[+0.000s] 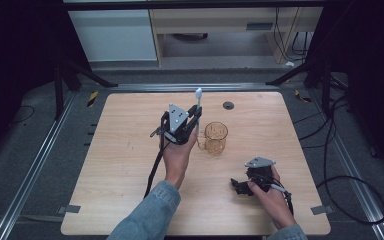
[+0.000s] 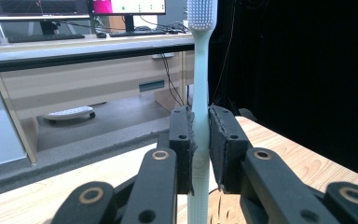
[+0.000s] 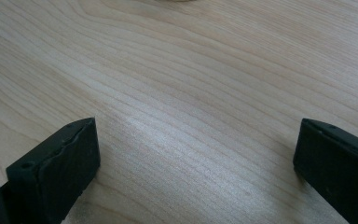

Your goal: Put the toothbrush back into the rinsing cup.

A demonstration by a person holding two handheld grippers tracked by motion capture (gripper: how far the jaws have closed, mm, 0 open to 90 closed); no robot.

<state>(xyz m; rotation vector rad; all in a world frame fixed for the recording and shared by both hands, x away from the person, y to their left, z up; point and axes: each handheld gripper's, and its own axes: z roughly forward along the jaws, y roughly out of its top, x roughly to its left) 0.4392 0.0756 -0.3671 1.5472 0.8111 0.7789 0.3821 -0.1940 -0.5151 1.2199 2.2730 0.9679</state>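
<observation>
Two tools on the table (image 1: 130, 165): left tool (image 1: 196, 114), mid-frame, is clamped on a pale toothbrush (image 2: 199, 93) held upright, bristles up. Amber glass cup (image 1: 215, 137) sits just right of it, close to the handle. Right tool (image 1: 240, 187), lower right, has its jaws wide apart over bare wood.
</observation>
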